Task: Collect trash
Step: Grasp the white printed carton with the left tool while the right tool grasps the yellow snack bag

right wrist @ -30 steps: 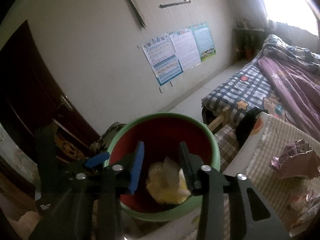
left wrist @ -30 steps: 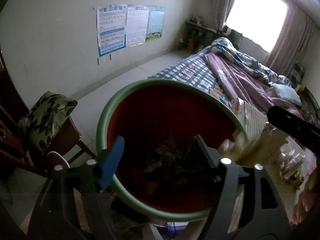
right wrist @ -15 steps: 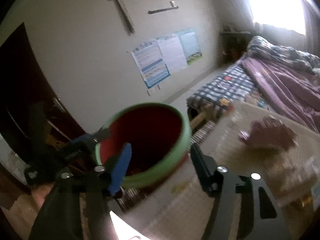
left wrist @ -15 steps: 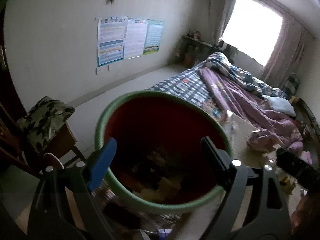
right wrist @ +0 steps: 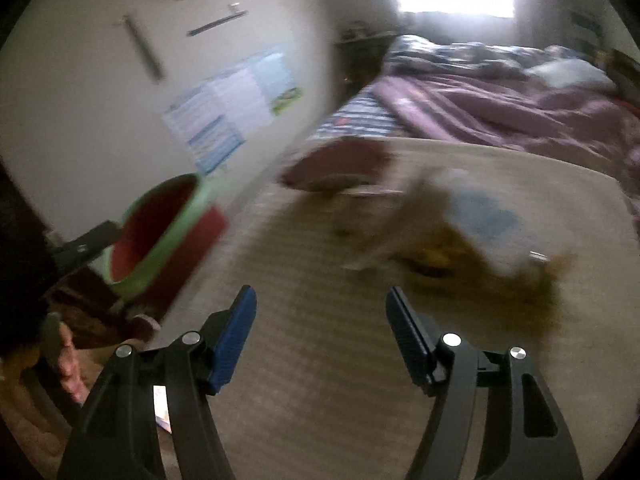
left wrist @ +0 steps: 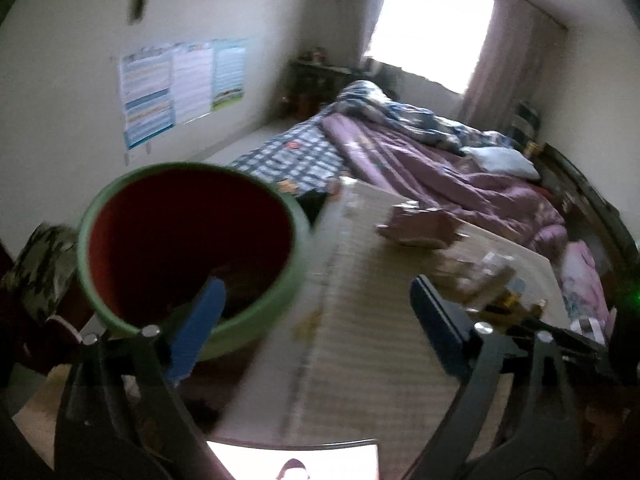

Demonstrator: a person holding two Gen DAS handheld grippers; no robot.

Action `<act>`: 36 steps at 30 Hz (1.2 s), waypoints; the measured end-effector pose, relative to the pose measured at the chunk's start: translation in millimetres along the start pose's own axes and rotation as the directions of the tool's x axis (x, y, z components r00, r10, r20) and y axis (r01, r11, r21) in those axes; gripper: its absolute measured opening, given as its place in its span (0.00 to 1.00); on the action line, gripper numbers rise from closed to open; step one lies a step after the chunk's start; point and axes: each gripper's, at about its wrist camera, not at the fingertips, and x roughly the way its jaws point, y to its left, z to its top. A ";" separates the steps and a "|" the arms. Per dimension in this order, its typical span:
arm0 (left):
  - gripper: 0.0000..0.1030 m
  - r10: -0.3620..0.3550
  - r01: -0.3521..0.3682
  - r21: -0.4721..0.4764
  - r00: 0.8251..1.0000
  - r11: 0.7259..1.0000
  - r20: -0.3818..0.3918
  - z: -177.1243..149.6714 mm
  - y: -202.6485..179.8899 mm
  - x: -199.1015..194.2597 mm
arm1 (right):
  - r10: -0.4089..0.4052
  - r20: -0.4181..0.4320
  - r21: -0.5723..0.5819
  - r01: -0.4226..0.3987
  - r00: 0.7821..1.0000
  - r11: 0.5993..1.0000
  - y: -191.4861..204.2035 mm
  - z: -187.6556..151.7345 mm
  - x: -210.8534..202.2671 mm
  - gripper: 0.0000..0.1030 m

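A red bin with a green rim [left wrist: 299, 256] stands at the table's left edge, with dark trash at its bottom. My left gripper [left wrist: 316, 292] hovers over the bin's near rim and the striped table cloth [left wrist: 360, 360]; its jaws are opening and nothing is between them. My right gripper [right wrist: 320, 294] is open and empty above the cloth, with the bin [right wrist: 180, 216] off to its left. A crumpled pinkish paper [left wrist: 416, 228] [right wrist: 340, 168] lies further back. A blurred heap of wrappers [right wrist: 460, 232] [left wrist: 484, 280] lies ahead and to the right.
A bed with purple and checked covers [left wrist: 440, 168] runs behind the table. Posters [left wrist: 180, 84] hang on the left wall. A chair with a leaf-print cushion [left wrist: 36, 268] stands left of the bin. A person's hand [right wrist: 68, 360] shows at the lower left.
The right gripper released the yellow wad over the bin, opened, and swung right over the table. The left gripper opened wider and swung right, away from the bin's middle.
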 end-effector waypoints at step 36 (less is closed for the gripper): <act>0.79 -0.226 0.309 0.219 0.915 0.926 -0.335 -3.7 -174.2 138.9 | -0.071 -0.023 0.240 0.074 0.997 0.968 -141.7 1.0 -15.0 0.13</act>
